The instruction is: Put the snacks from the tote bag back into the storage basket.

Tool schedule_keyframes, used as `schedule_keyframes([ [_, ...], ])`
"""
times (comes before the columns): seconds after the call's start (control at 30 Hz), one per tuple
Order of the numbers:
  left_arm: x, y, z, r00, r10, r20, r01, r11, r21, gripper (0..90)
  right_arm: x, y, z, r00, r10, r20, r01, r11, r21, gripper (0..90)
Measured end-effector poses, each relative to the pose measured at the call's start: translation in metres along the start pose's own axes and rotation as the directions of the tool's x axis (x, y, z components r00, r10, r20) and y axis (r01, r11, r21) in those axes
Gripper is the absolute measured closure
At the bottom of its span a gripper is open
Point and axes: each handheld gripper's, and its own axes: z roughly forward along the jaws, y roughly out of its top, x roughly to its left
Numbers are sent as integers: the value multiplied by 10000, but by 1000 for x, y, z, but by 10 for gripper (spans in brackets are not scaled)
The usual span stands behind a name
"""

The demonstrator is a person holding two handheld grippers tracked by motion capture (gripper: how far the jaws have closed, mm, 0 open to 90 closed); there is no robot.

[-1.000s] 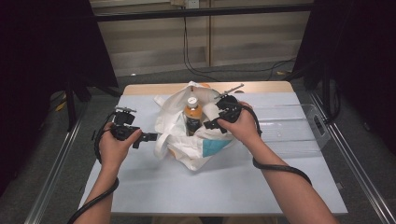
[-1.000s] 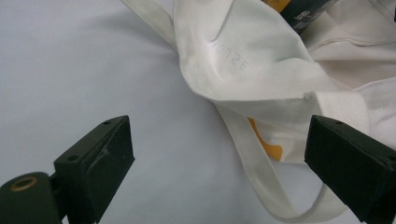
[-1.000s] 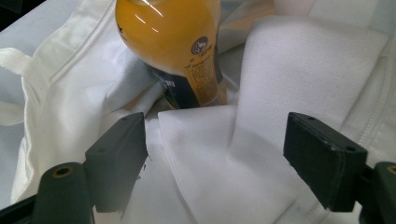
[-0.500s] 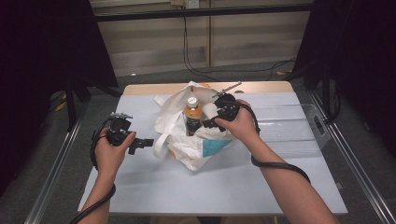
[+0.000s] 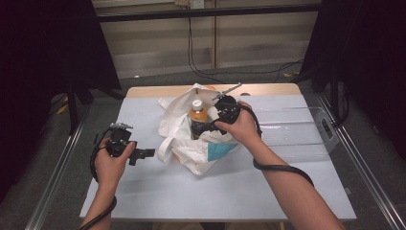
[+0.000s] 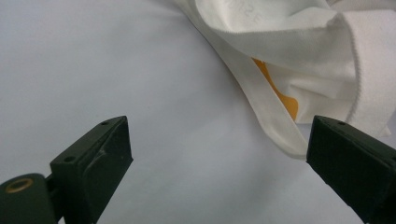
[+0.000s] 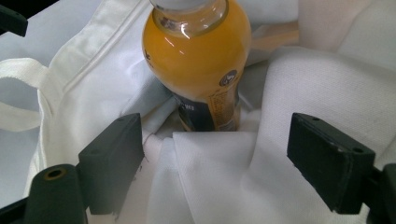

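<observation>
Nearest the person, at about eight o'clock on the white counter (image 5: 143, 191), the left claw (image 5: 147, 153) hangs just above the surface with its jaws spread wide and nothing between them; in the left gripper view the gap frames bare counter, with the folded edge of the white cloth bag (image 6: 299, 70) just past the jaw at two o'clock, near but not touching. At the middle of the counter the bag (image 5: 191, 143) lies slumped and open, a blue patch showing on its near side. The right claw (image 5: 203, 128) reaches into the bag's mouth from three o'clock, jaws also wide and gripping nothing; in the right gripper view they straddle a fold of cloth, and the orange drink bottle (image 7: 201, 60) stands upright just beyond them at twelve o'clock, its base sunk in the fabric. From above, the bottle (image 5: 197, 115) rises out of the bag with its white cap clear. A clear plastic tray (image 5: 306, 139) sits farther off at three o'clock. The step in hand looks like settling the bottle in the bag, or getting ready to take hold of it; I cannot tell which. Either way, the next move likely calls for the left claw to pinch the bag's near edge and steady it, while the right claw advances past the fold to close squarely on the bottle's body.
</observation>
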Motion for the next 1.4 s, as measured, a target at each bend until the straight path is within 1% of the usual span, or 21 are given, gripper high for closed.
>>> schedule_keyframes([
  [0.03,-1,-1,1,10000,7,-79,-7,10000,-24,66,0,1,0,10000,-10,18,10,10000,23,183],
  [0.07,-1,-3,2,10000,-80,-5,80,9999,-76,66,0,1,0,10000,-32,17,32,10000,39,183],
  [0.13,0,-5,1,10000,-9,82,9,10000,40,66,0,2,1,10000,-29,6,29,10000,24,182],
  [0.17,0,-6,2,9999,-114,66,114,9999,-73,66,0,3,2,10000,-4,5,4,10000,3,181],
  [0.27,0,-7,1,10000,-3,29,3,10000,16,66,0,5,2,10000,-20,9,20,10000,72,180],
  [0.3,0,-7,1,10000,-31,74,31,10000,0,66,0,6,3,9999,-125,3,125,9999,21,180],
  [0.33,0,-8,1,9998,-122,162,123,9999,-73,66,0,7,2,10000,-96,24,96,10000,12,180],
  [0.37,-1,-8,1,9999,-91,64,92,9999,-96,66,0,8,3,9999,-102,-12,102,9999,-45,180],
  [0.4,-1,-9,2,9999,-105,105,106,9999,-54,66,0,9,3,9998,-184,6,184,9998,-59,180],
  [0.43,-1,-9,2,9999,-109,111,109,9999,-76,66,0,9,3,9999,-131,31,131,9999,-33,180],
  [0.5,0,-9,2,9999,-9,134,8,10000,67,66,0,10,5,9997,-229,41,229,9997,-36,181],
  [0.53,-1,-9,3,9998,-44,195,42,10000,84,66,1,10,5,9999,-143,38,143,9999,8,180],
  [0.6,-3,-8,3,9997,26,238,-29,9999,136,66,1,12,7,9998,-188,24,188,9998,-24,180],
  [0.67,-3,-8,4,9995,-95,285,93,9999,52,66,2,13,8,9998,-188,58,188,9998,43,180],
  [0.8,-3,-8,5,9994,69,337,-75,9998,161,66,2,17,11,9998,-175,41,175,9998,-34,178],
  [1.1,-2,-8,5,9994,59,338,-63,9999,103,66,4,21,22,9996,-296,5,296,9995,115,173],
  [1.17,-2,-8,5,9990,-81,442,78,10000,58,66,4,23,25,9996,-281,5,281,9995,151,172],
  [1.27,0,-9,5,9987,-80,506,72,9999,156,66,5,25,28,9993,-376,-50,377,9992,94,170],
  [1.3,0,-9,6,9988,-81,488,74,9999,148,66,6,26,29,9995,-317,-27,317,9993,199,171],
  [1.33,1,-9,5,9990,3,451,-11,9999,167,66,6,27,30,9994,-336,-30,337,9993,188,171],
  [1.4,1,-10,5,9988,-137,474,133,9999,82,66,5,28,33,9994,-346,-42,347,9993,155,170],
])
